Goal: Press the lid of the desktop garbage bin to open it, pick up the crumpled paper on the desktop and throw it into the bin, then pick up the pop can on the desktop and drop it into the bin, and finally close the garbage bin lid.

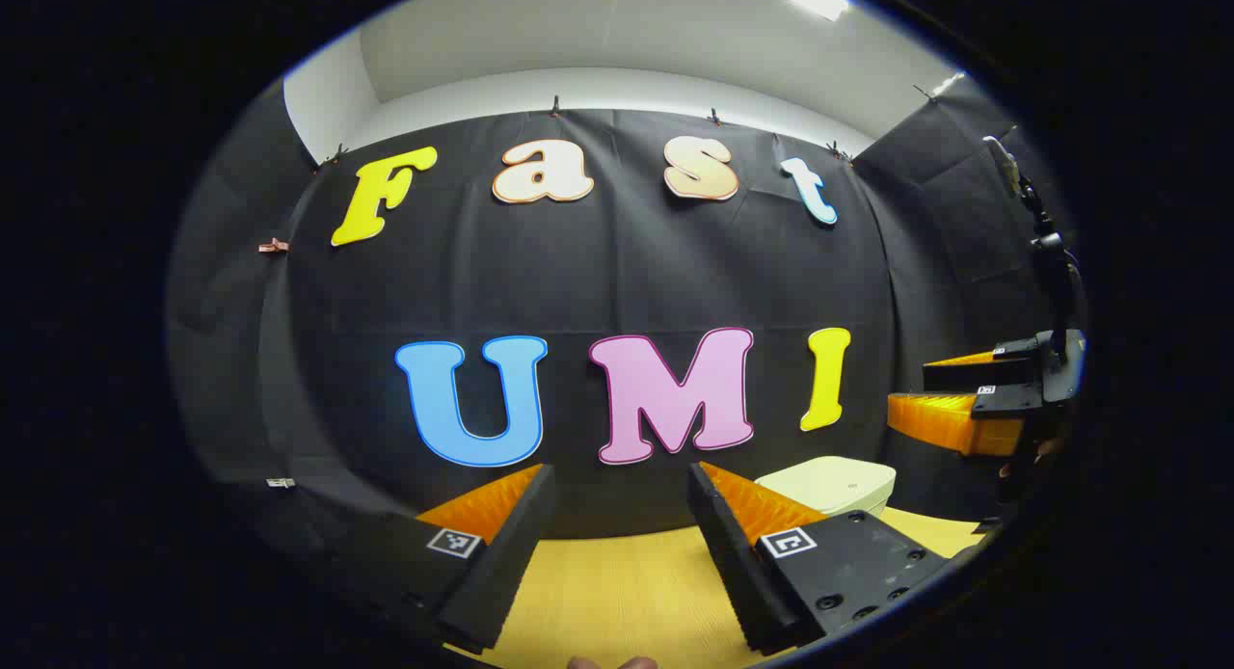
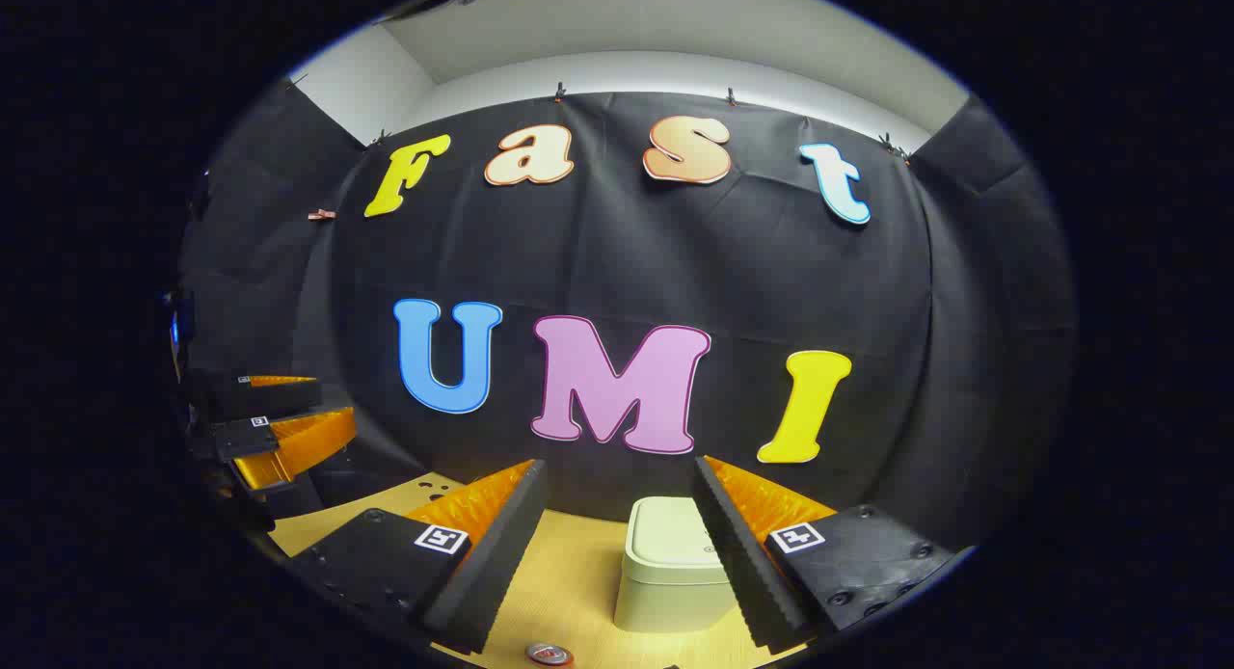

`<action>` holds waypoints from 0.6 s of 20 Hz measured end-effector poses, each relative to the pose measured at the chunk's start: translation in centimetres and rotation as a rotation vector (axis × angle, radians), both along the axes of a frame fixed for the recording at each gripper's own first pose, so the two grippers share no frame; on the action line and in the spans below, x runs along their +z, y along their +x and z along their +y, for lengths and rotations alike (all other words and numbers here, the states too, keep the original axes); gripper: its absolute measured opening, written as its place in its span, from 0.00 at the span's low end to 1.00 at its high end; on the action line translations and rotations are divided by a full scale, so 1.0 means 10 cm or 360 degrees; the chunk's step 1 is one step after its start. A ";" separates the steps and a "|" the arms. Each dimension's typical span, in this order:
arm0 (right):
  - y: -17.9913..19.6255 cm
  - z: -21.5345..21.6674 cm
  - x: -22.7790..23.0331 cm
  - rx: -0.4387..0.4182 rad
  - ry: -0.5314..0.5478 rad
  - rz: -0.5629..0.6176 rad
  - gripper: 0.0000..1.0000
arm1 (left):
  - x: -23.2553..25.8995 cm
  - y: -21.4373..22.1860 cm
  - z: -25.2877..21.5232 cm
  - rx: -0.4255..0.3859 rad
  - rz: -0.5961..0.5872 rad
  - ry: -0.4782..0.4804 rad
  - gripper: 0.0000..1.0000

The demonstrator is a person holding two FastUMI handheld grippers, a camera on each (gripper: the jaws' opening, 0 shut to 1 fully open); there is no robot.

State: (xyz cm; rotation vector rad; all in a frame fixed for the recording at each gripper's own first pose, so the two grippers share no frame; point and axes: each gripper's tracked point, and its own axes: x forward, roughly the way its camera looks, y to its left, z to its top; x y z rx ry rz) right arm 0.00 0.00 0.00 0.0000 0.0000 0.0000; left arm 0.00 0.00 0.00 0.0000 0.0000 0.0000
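Your left tool point(image 1: 622, 515): fingers spread wide, nothing between them, held above the wooden tabletop point(image 1: 617, 592) w/ the booth's black cloth wall ahead

Bin point(image 1: 831, 486) in left gripper view: pale, rounded-square lid, sits on tabletop off to the right of the left tool, partly hidden behind its right finger. Lid is down

Your right tool point(image 2: 617, 524): also spread wide, gripping nothing. In right gripper view the bin point(image 2: 673, 577) sits on the tabletop straight ahead, seen between the two fingers but closer to the right one; can't tell if that finger touches it or just overlaps. Lid flat, closed

Pop can point(image 2: 549, 655): just the round top w/ red rim shows at the bottom edge of right gripper view, on tabletop near you, left of bin and apart from it

Each tool shows in the other's view: right tool point(image 1: 940, 394) at far right of left gripper view, raised above tabletop level, fingers apart; left tool point(image 2: 304, 409) at far left of right gripper view, fingers apart too

Fingertip or two of yours at bottom edge of left gripper view, too little to say more
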 end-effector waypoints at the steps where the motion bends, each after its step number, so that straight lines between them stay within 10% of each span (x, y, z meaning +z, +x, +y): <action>1: 0.00 -0.02 0.00 -0.0006 -0.0002 0.0003 0.97 | 0.01 0.01 0.00 0.0004 0.0003 0.0003 0.90; 12: 0.10 -0.14 -0.05 -0.0011 -0.0007 0.0042 0.97 | -0.02 0.15 -0.03 0.0049 0.0074 -0.0019 0.90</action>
